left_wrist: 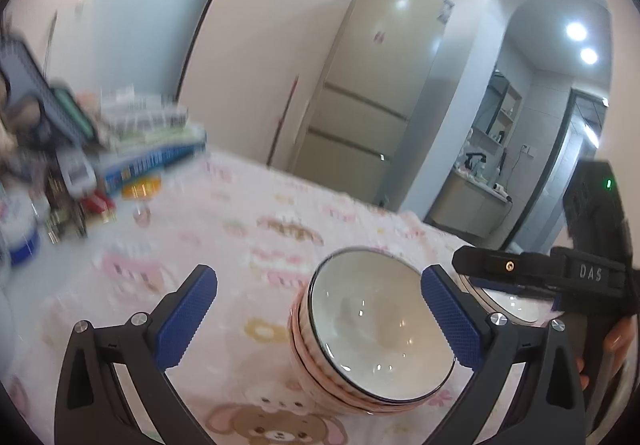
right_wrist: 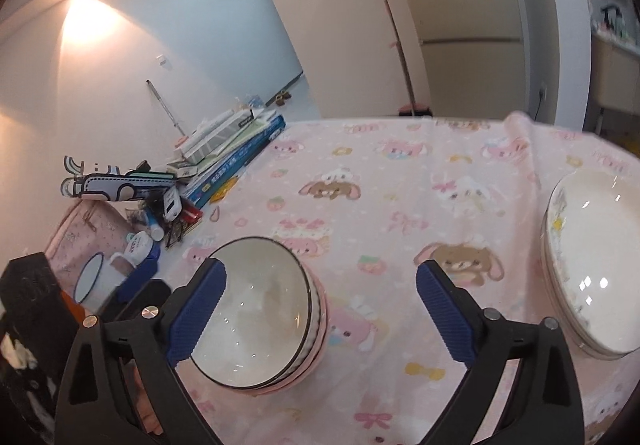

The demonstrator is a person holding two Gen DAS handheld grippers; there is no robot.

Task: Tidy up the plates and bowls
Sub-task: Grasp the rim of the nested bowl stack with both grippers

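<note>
A stack of bowls [left_wrist: 372,333], white inside with pink patterned sides and dark rims, stands on the pink cartoon tablecloth [left_wrist: 248,229]. My left gripper [left_wrist: 320,315] is open, and the bowls sit between its fingers, close to the right pad [left_wrist: 452,319]. In the right wrist view the same bowl stack [right_wrist: 256,309] sits beside the left pad [right_wrist: 198,311] of my open right gripper [right_wrist: 320,313], which holds nothing. A stack of white plates [right_wrist: 592,261] lies at the right. The right gripper's body [left_wrist: 560,277] hangs over a plate [left_wrist: 508,303].
Books [right_wrist: 232,153], a pencil case [right_wrist: 116,185], a pink pouch [right_wrist: 88,237], a white mug [right_wrist: 100,281] and small items crowd the table's left side. A fridge [left_wrist: 380,85] stands beyond the far table edge. Bare tablecloth [right_wrist: 400,205] spreads between bowls and plates.
</note>
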